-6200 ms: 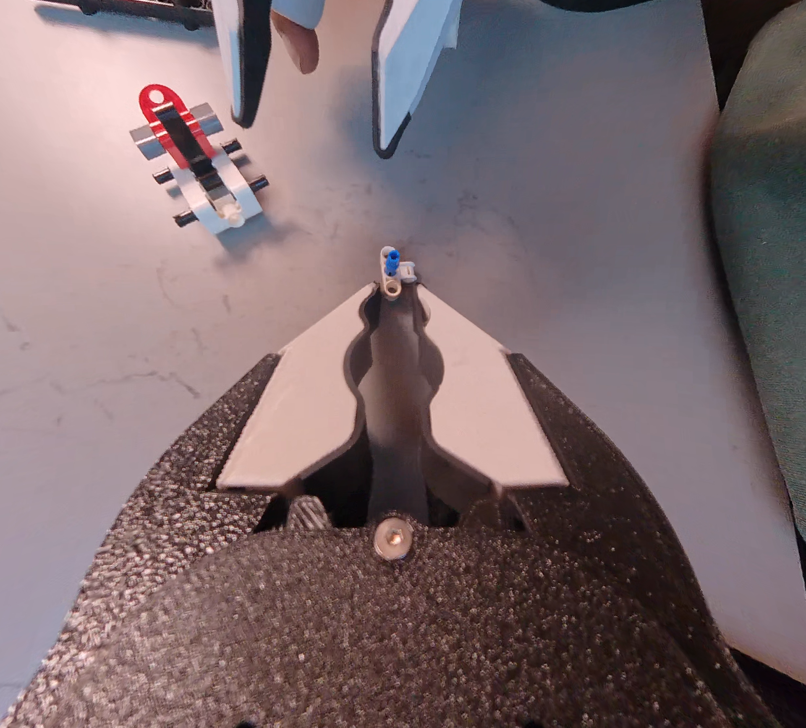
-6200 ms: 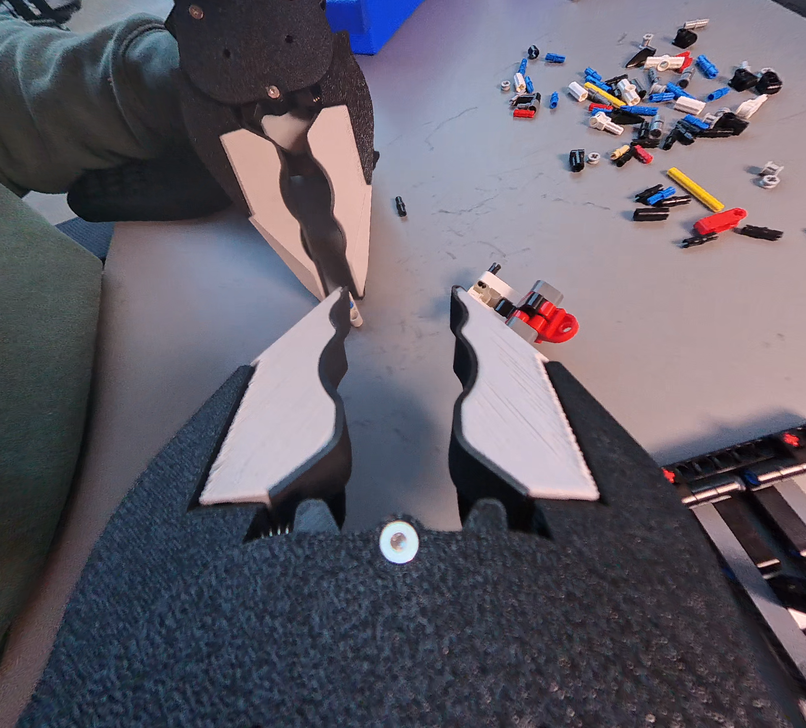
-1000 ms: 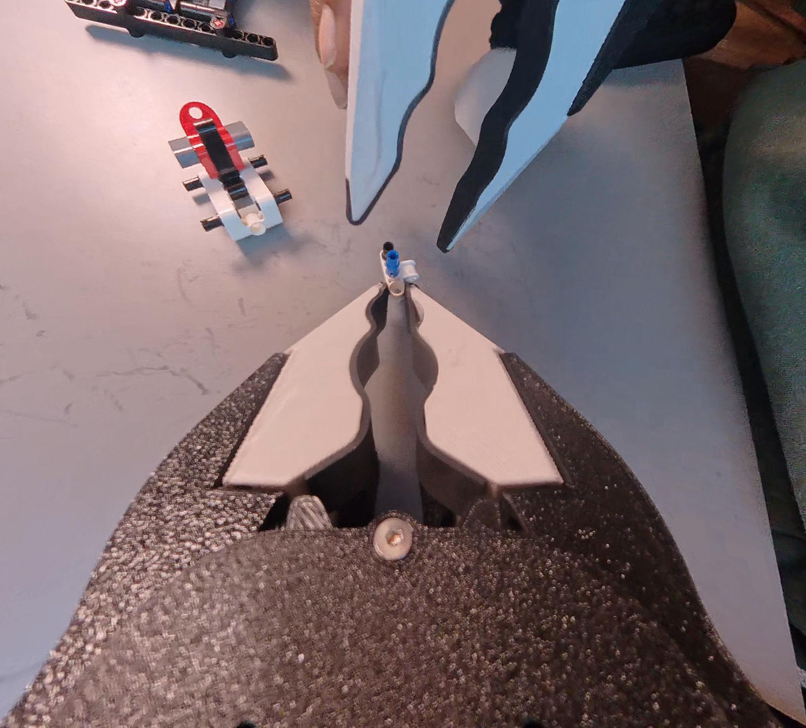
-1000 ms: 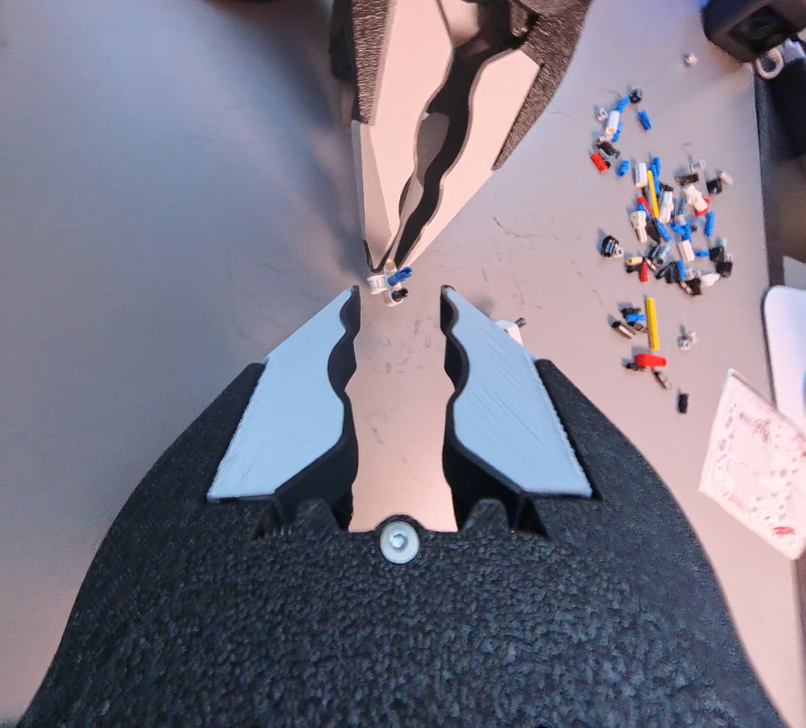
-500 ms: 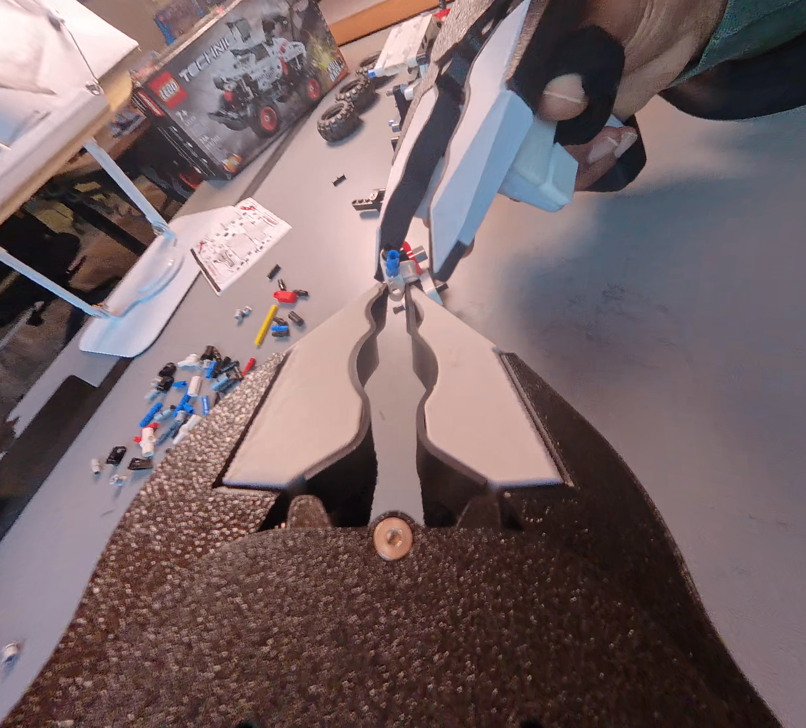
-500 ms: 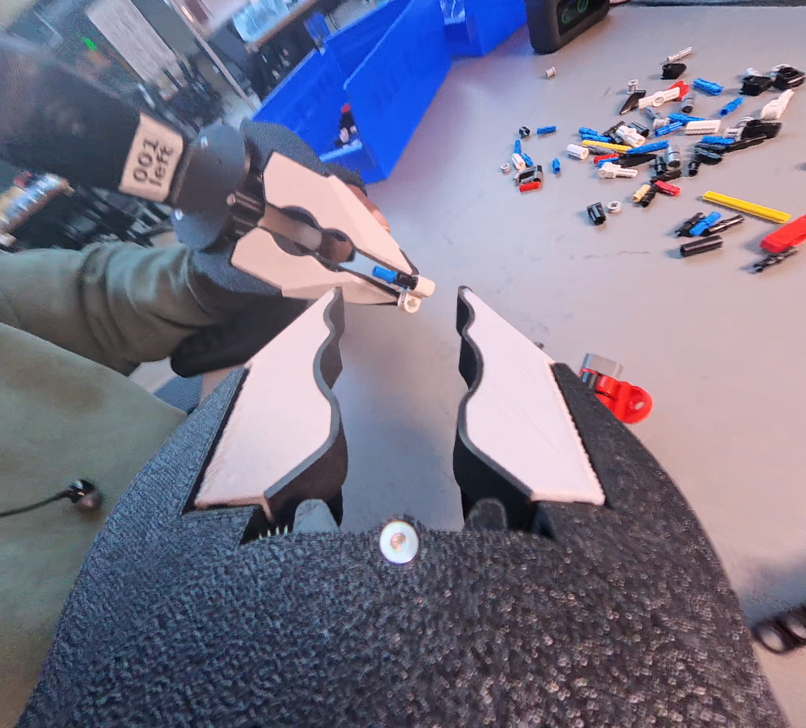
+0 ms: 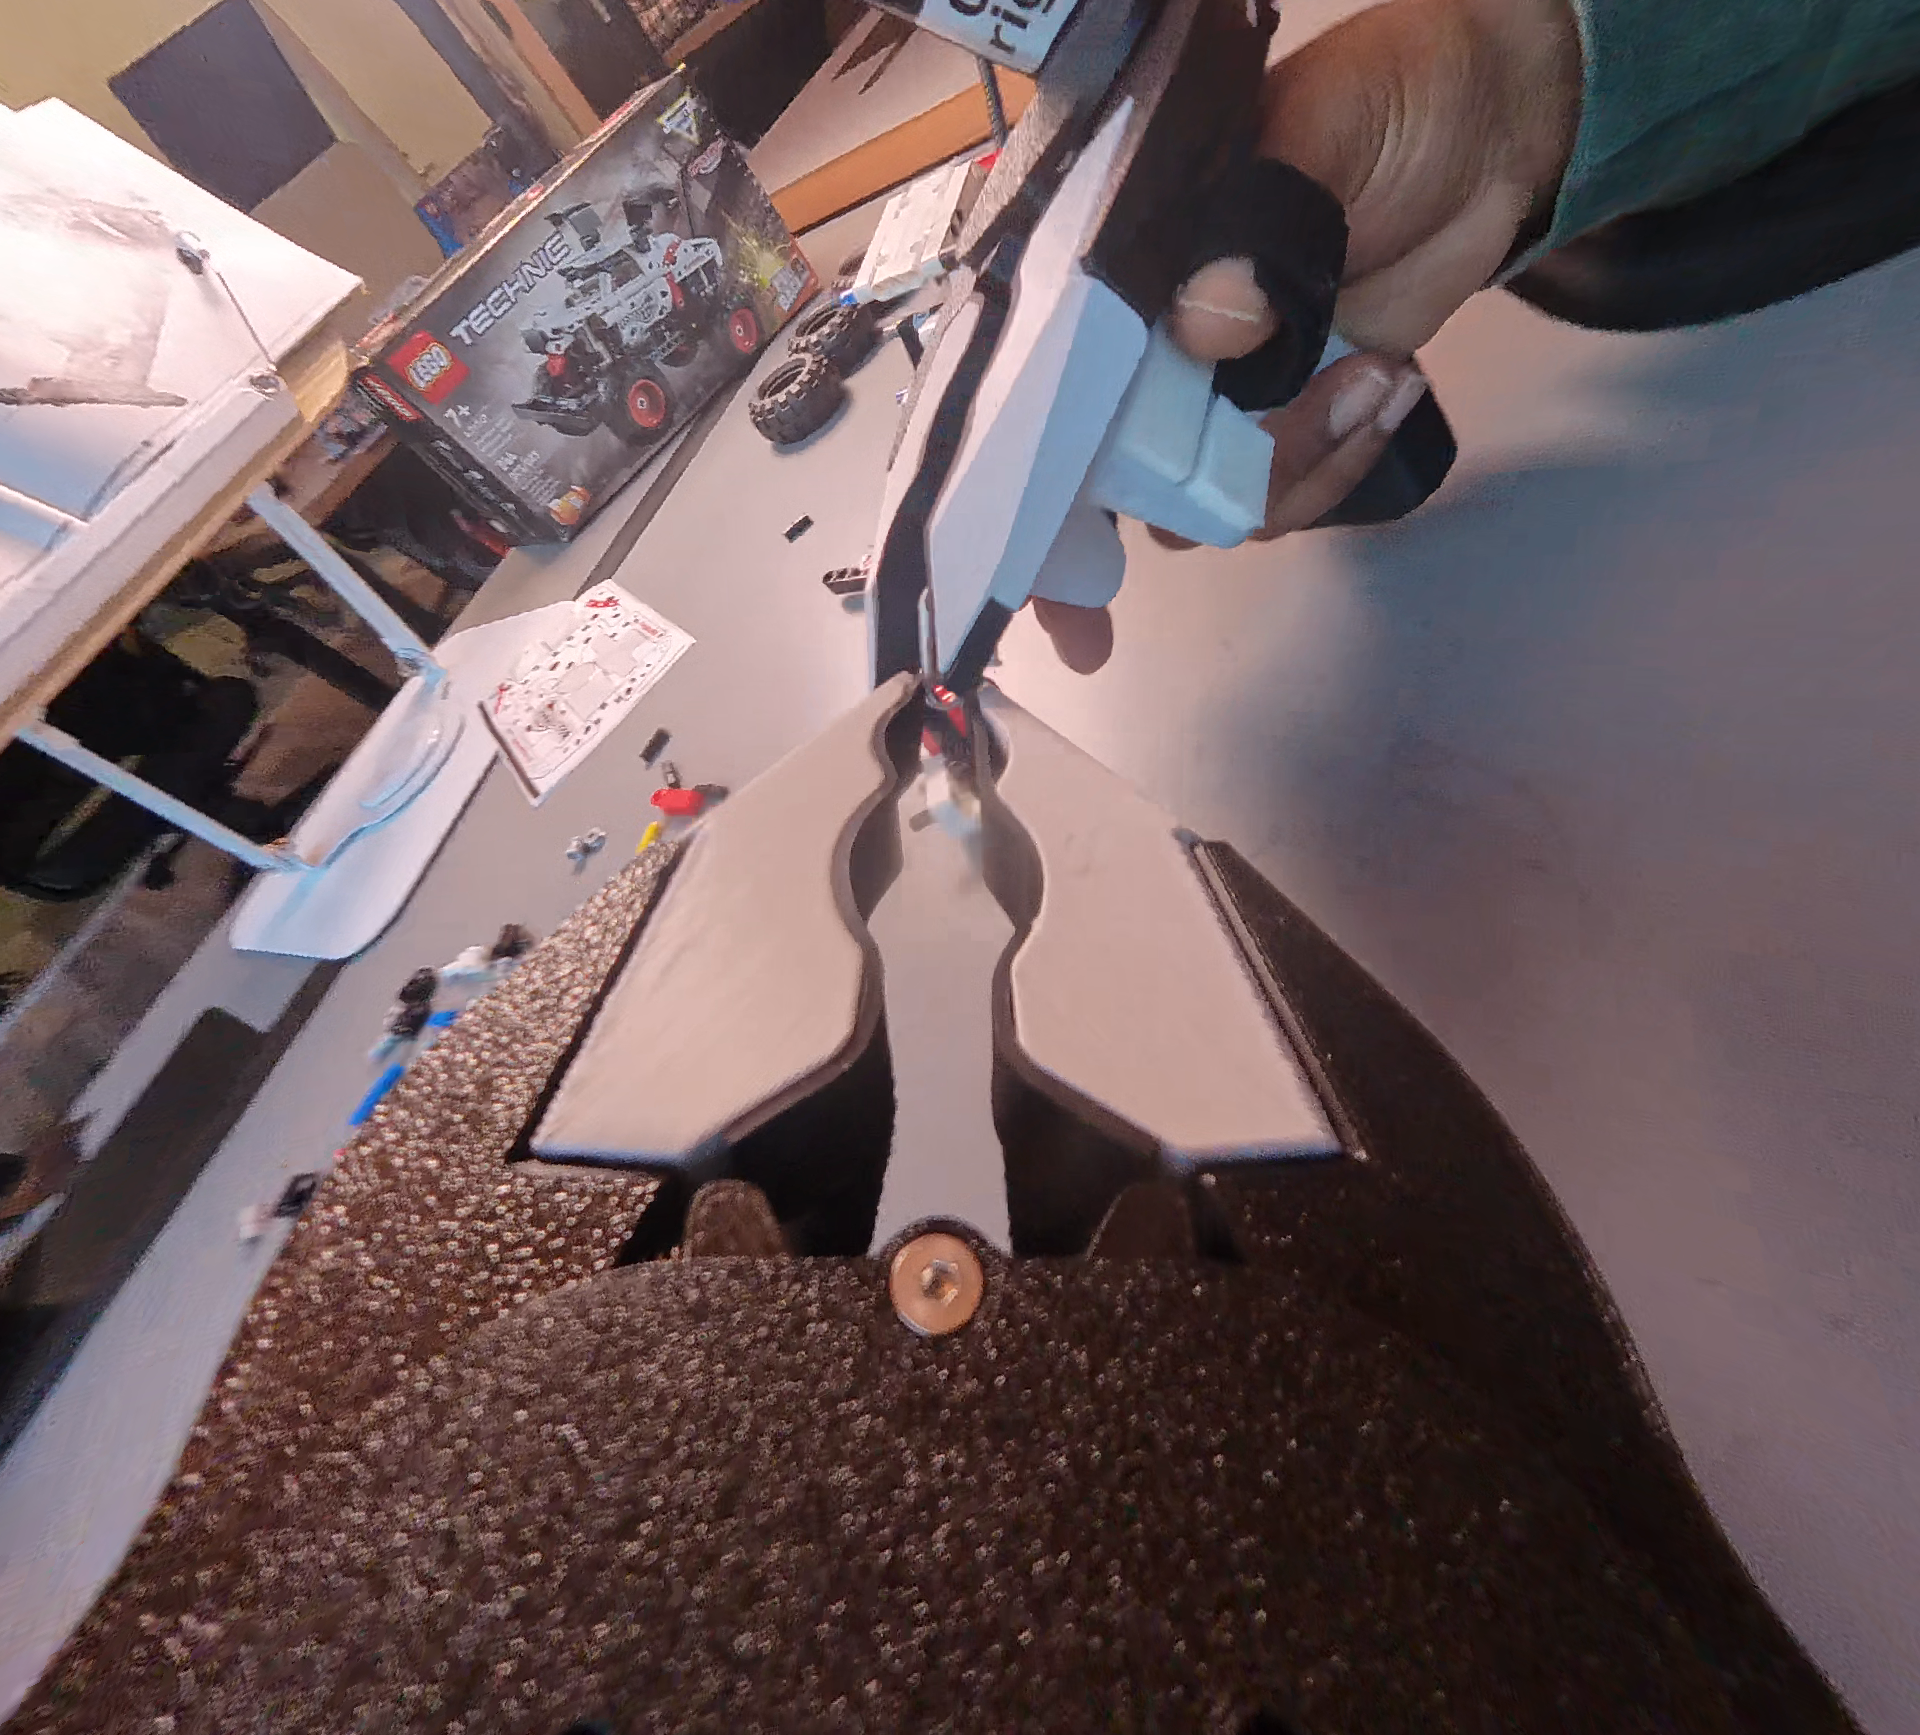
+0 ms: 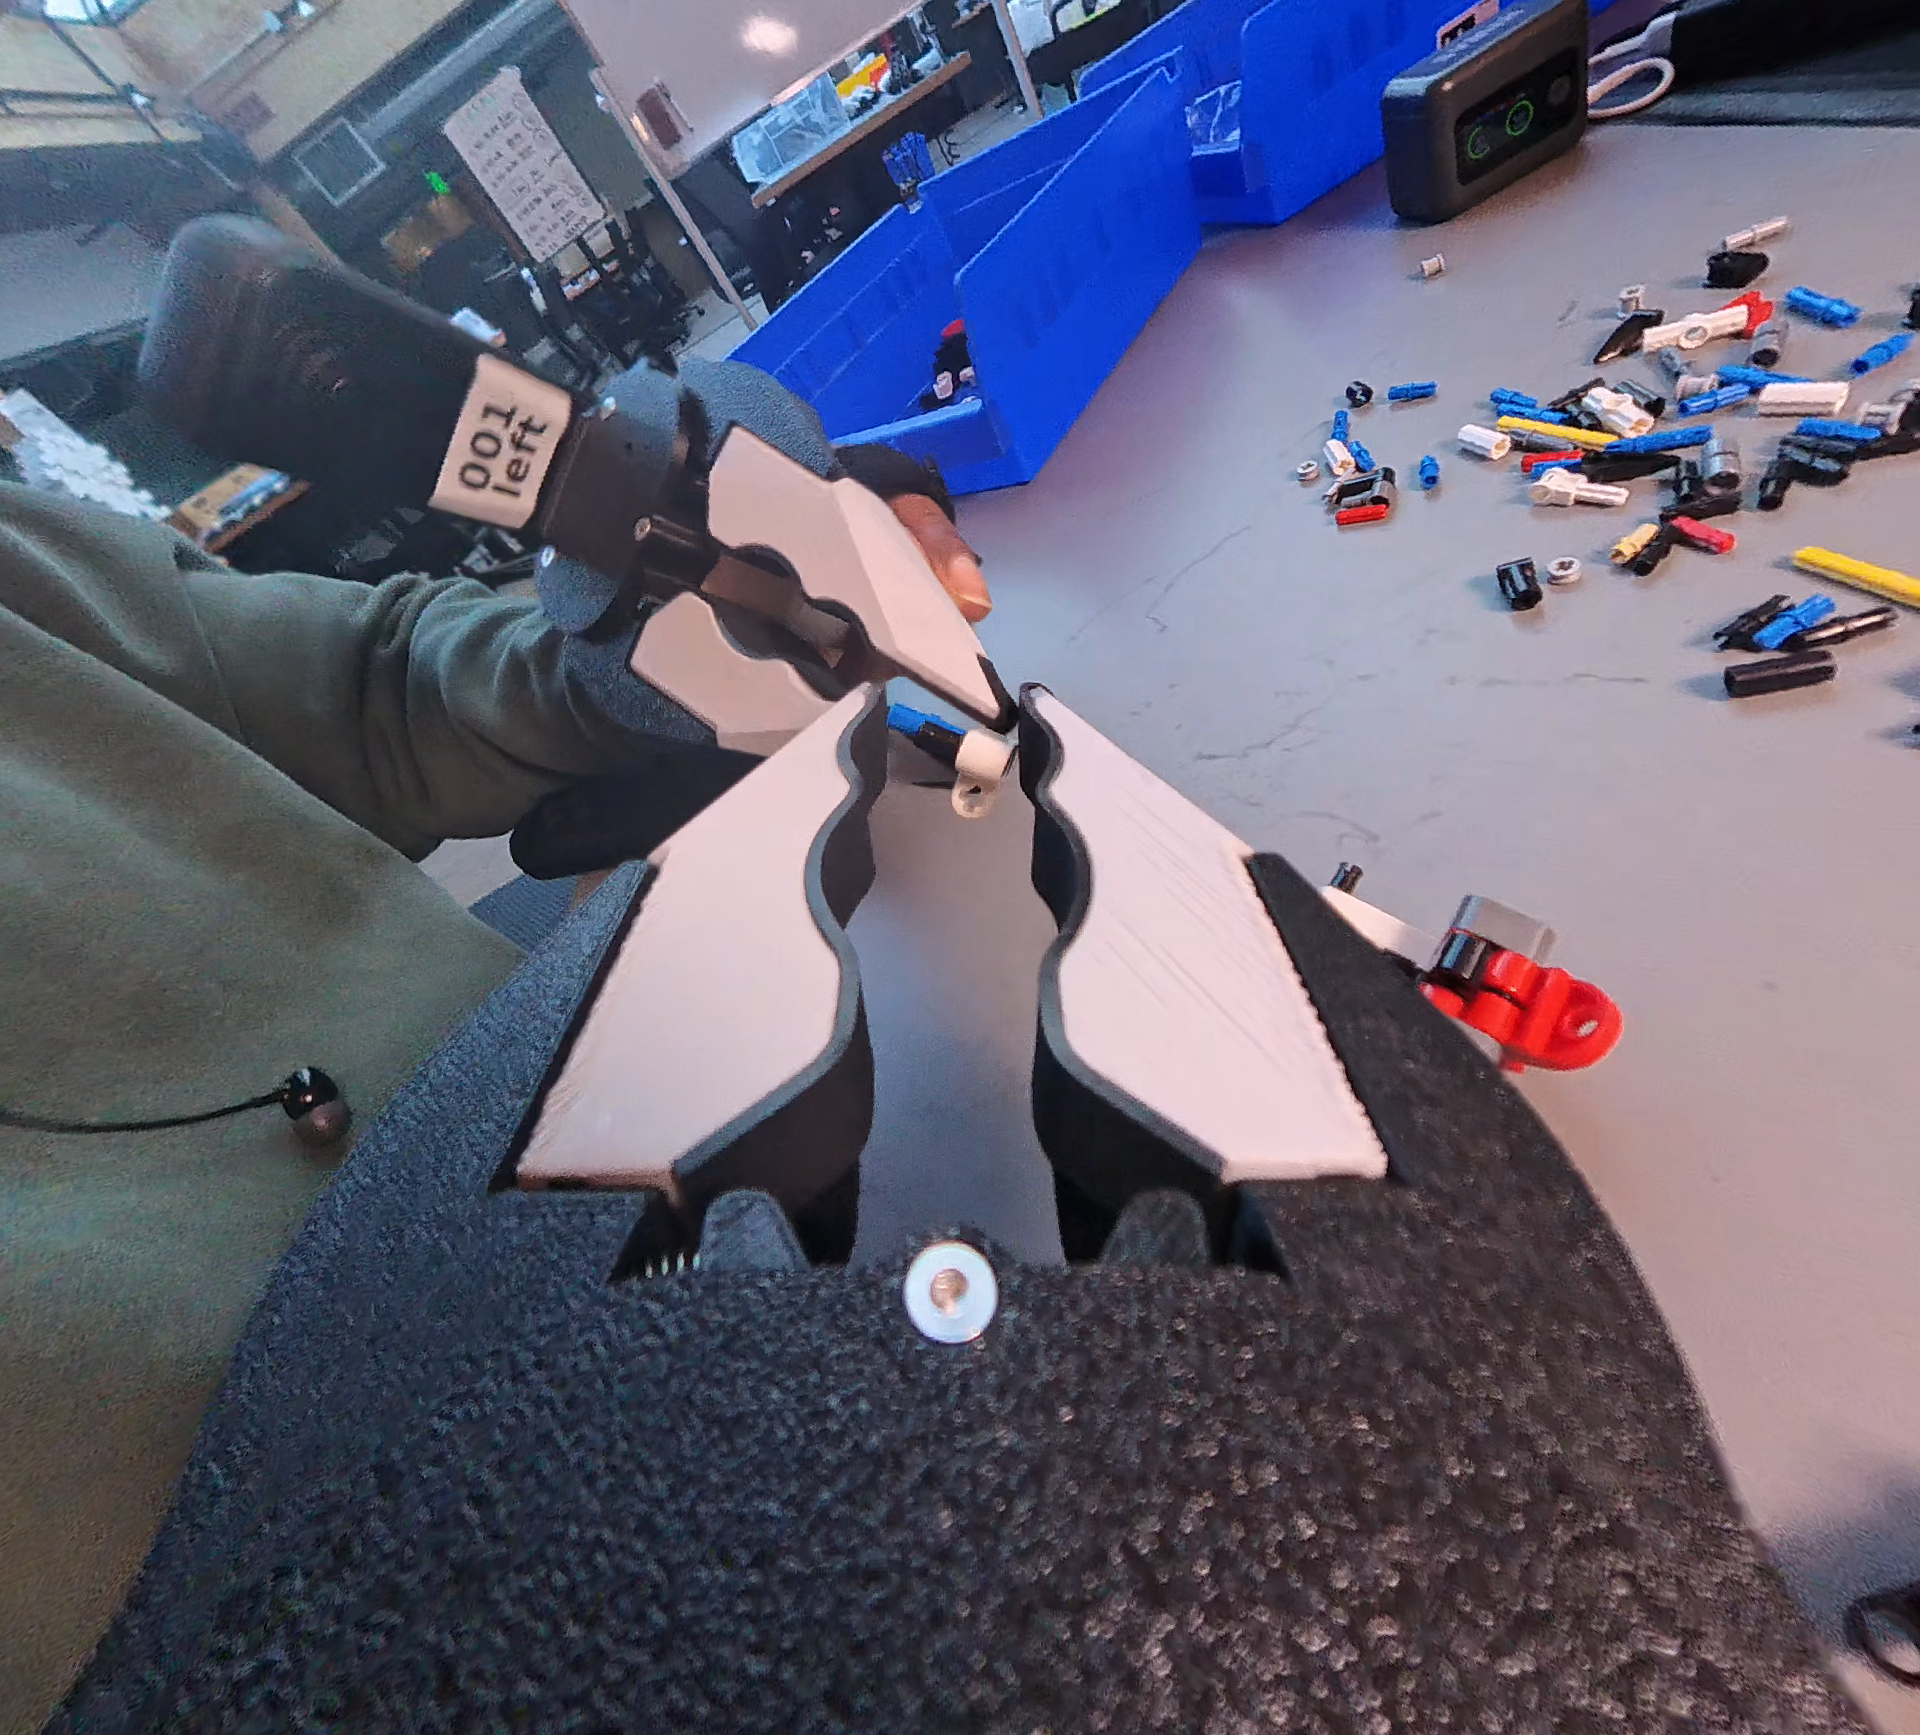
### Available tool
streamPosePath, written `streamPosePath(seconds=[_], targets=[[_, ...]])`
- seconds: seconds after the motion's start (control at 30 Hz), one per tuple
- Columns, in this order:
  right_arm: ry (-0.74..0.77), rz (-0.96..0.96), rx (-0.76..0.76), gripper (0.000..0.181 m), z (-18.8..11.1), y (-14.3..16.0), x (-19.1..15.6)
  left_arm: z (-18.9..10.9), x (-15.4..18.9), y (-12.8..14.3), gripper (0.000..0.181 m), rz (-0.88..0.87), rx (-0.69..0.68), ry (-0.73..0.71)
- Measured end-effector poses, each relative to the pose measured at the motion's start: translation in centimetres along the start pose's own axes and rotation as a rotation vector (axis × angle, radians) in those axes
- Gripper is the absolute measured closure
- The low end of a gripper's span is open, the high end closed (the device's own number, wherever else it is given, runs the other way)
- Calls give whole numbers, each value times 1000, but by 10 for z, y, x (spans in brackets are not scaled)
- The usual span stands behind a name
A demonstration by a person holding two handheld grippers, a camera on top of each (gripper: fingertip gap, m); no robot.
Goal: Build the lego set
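The left gripper point(image 8: 997, 714), with pale grey wedge fingers on a black textured body, is pinching a small white connector piece point(image 8: 980, 766) with a blue pin point(image 8: 914, 721) sticking out of it, its jaws closed on it and held above the grey tabletop point(image 8: 1351, 750). The right gripper point(image 8: 951, 729) is reaching in with its jaws parted, the white piece sitting between its fingertips just beside the right-hand one; whether they are touching it I cannot tell. In the left wrist view the right gripper point(image 7: 940, 677) is pointing down at the left gripper's point(image 7: 951, 740) tips, where the piece is blurred. A small red, grey and white subassembly with a red loop end point(image 8: 1517, 989) is lying on the table just beside the right gripper. A scatter of loose blue, black, white, red and yellow pieces point(image 8: 1662, 438) is lying well apart, near blue plastic bins point(image 8: 1091, 262). The printed set box point(image 7: 582, 335), black tyres point(image 7: 810, 376) and an instruction sheet point(image 7: 587, 688) are resting farther off
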State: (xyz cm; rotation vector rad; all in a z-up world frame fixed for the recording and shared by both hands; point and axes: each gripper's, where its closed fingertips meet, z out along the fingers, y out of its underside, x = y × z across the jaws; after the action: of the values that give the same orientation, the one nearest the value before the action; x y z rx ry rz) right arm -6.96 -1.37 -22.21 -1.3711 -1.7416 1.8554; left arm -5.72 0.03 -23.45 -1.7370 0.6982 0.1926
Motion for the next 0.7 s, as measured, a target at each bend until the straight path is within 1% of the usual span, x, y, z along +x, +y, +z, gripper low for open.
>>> streamPosePath(seconds=[0.03,0.1,0.2,0.27,0.33,0.4,0.47,0.6,0.7], targets=[[-10,-34,8,157,-2,-2,-2,-1,1,-3,174,-59,27,31],[-30,-136,35,157,-7,-8,-8,-5,3,-10,165,-224,92,130],[-53,-332,96,157,-15,-22,-25,-18,3,-32,159,-547,238,324],[-36,-453,138,157,-20,-31,-33,-25,-1,-43,155,-770,324,453],[-12,-569,126,157,-21,-32,-39,-31,-5,-51,153,-949,403,568],[-5,-649,140,157,-23,-35,-46,-39,-11,-58,154,-1086,490,666],[-8,-685,152,157,-26,-36,-52,-42,-14,-61,155,-1177,535,730],[-1,-761,127,157,-24,-31,-57,-42,-6,-68,155,-1255,555,843],[-5,-793,123,157,-23,-29,-61,-36,1,-68,156,-1302,521,881]])
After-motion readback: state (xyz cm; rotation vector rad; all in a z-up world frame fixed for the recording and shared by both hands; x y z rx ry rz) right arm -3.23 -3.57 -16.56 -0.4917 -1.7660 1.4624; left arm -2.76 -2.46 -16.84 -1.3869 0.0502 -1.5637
